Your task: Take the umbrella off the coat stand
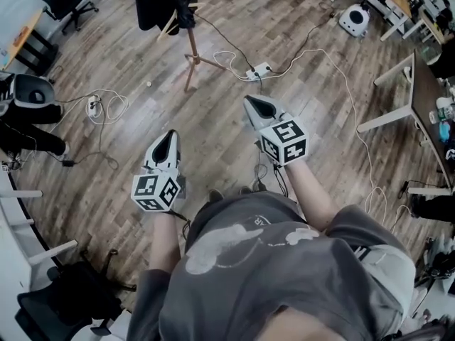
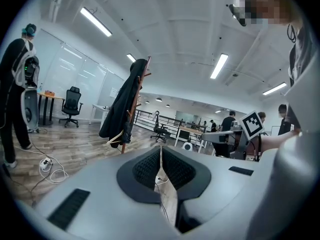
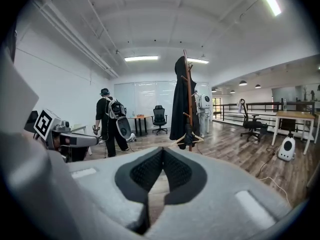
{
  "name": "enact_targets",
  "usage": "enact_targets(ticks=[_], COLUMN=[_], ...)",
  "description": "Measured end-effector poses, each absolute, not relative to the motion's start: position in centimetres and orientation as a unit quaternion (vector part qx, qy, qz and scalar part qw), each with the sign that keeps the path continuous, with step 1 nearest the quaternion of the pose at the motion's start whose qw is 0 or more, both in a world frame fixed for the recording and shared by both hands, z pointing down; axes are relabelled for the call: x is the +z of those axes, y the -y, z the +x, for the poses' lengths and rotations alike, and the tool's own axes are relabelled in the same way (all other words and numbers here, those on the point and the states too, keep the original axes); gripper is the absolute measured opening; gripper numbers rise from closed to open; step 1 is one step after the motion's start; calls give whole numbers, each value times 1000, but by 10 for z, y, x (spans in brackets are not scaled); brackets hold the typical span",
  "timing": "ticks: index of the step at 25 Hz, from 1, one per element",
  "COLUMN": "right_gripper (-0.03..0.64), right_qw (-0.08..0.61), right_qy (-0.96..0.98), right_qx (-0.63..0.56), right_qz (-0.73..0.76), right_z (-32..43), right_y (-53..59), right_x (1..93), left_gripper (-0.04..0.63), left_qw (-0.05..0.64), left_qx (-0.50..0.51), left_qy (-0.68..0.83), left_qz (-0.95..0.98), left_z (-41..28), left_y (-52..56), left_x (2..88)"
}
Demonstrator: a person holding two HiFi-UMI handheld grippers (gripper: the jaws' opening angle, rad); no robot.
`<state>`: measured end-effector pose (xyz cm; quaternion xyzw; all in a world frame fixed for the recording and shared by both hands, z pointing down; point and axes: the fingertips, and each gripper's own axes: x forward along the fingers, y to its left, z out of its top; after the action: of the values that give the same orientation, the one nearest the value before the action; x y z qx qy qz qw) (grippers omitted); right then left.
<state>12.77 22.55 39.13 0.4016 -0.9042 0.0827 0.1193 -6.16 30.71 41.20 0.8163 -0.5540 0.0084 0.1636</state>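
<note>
Two grippers reach out ahead of us over a wood floor (image 1: 213,130), and neither touches anything.

At far left in the head view, a person (image 1: 25,130) in black stands by the edge.

Next comes our left gripper (image 1: 169,136). Its jaws are pressed together with nothing between them.

Ahead of us, well apart from both grippers and between the lines they point along, stands the coat stand (image 1: 190,52). A long black coat (image 3: 179,99) hangs from its upper pegs.

The umbrella (image 3: 188,133) is the short, dark, folded bundle low on the stand. It hangs close against the pole, below the coat's hem and just above a wooden hanger (image 3: 188,141). Its long axis is upright, in line with the pole, and its free end points down at the floor. We cannot tell which end is the handle.

Right of the stand, a white power strip (image 1: 257,70) and loose cables (image 1: 334,55) lie on the floor.

Our right gripper (image 1: 250,99) follows. Its jaws are closed tip to tip and empty, aimed toward the stand.

At far right is a table (image 1: 421,91).
</note>
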Motion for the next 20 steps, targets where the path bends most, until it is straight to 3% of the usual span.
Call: enact_targets(ticks=[9,20], right_gripper=[-3,-3], right_qw=[118,131], right_qy=[883,871], right_qx=[105,117], right_qz=[442,460], right_z=[115,103], right_y=[-225,-217], right_x=[415,432], left_gripper=[20,20], left_qw=[214,227], left_qx=[20,24], left_qy=[537,526], left_qz=[816,819], left_z=[-101,-128], left_y=[-320,-294], left_x=[457,474])
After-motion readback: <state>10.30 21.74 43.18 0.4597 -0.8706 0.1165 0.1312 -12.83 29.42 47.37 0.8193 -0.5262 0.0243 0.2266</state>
